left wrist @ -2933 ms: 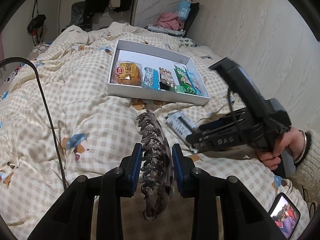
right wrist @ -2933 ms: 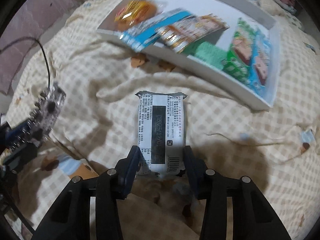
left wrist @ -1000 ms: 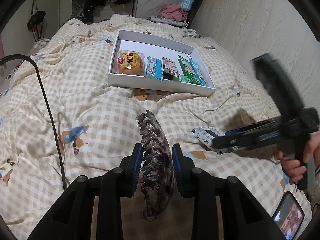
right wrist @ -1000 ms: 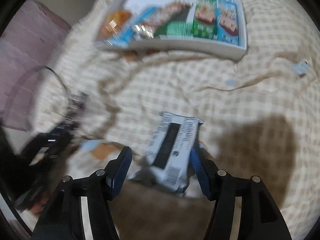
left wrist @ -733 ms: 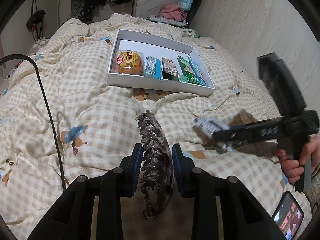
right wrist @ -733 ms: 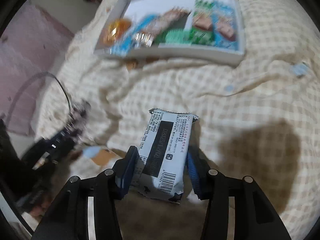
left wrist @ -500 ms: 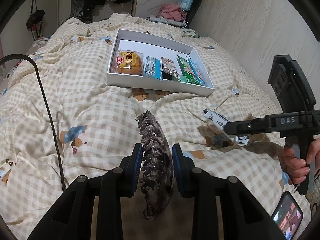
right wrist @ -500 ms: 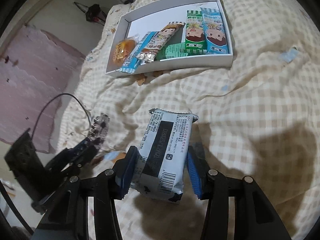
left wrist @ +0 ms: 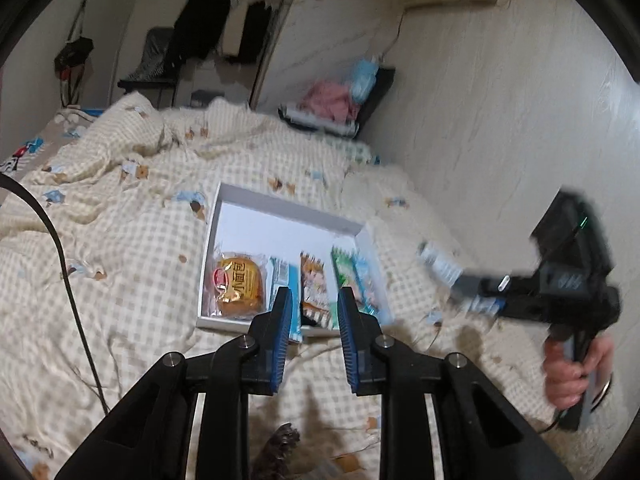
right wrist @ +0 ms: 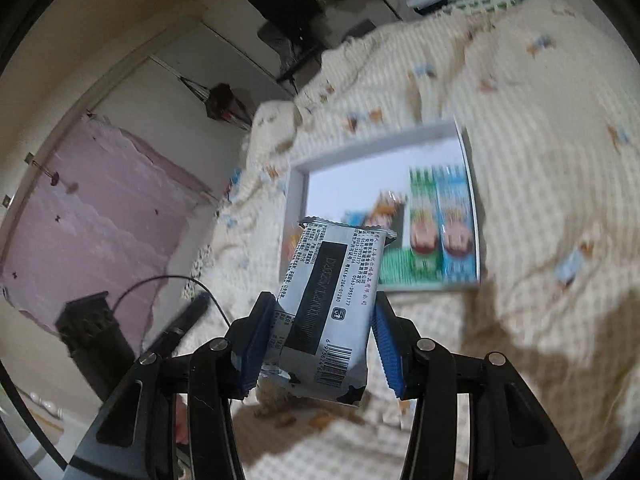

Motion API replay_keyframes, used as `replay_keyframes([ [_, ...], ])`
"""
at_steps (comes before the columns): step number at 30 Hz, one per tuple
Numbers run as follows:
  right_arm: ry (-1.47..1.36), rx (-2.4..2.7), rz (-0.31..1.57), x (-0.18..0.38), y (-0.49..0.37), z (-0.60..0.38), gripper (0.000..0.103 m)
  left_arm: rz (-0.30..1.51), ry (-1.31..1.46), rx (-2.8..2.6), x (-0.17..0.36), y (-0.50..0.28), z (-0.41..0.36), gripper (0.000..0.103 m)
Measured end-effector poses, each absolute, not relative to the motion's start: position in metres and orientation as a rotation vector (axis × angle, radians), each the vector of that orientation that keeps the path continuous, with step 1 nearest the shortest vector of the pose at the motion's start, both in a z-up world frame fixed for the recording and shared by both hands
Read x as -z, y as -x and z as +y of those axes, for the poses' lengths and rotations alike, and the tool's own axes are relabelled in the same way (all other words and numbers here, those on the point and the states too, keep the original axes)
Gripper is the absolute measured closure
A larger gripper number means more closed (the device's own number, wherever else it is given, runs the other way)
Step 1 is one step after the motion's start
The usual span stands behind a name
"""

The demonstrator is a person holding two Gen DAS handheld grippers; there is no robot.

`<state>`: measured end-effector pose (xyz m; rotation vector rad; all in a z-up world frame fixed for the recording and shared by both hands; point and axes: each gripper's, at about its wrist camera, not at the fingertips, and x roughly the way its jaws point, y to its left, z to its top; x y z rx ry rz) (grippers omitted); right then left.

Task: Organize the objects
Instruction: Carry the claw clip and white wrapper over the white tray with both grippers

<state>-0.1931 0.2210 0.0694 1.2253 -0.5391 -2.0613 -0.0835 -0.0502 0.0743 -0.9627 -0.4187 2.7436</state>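
Observation:
My right gripper is shut on a white and black snack packet and holds it in the air, pointed at the white box. The same packet shows blurred in the left wrist view, right of the box. My left gripper is open and empty, raised above the bed. The dark hair claw lies on the blanket below it. The box holds a bun packet and several snack bars.
The checked blanket covers the whole bed. A black cable runs down the left side. A wall stands close on the right. Clothes and a chair are at the head of the bed.
My left gripper let go of the hair claw, opened and lifted. My right gripper rose with the packet and swung toward the box.

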Motion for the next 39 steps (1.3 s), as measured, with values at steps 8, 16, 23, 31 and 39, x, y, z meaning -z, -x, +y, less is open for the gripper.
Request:
replay_keyframes([
  [8, -1.277, 2.008, -0.563, -0.043, 0.204, 0.218, 0.053, -0.130, 1.479, -2.368, 0.012, 0.096, -0.029, 0.051],
  [16, -1.340, 1.978, -0.571, -0.015, 0.208, 0.217, 0.053, -0.101, 1.773, -2.111, 0.064, 0.097, -0.009, 0.083],
  [23, -1.318, 1.997, -0.556, -0.019, 0.220, 0.219, 0.053, -0.267, 1.621, -2.198, 0.032, 0.102, -0.018, 0.085],
  [31, -1.276, 2.029, -0.644, -0.015, 0.268, 0.197, 0.053, -0.505, 1.249, -2.488, -0.033, 0.176, -0.045, 0.085],
  [39, -1.366, 2.157, -0.464, 0.017, 0.305, 0.153, 0.053, -0.388, 1.248, -2.679, -0.010, 0.231, -0.031, 0.085],
])
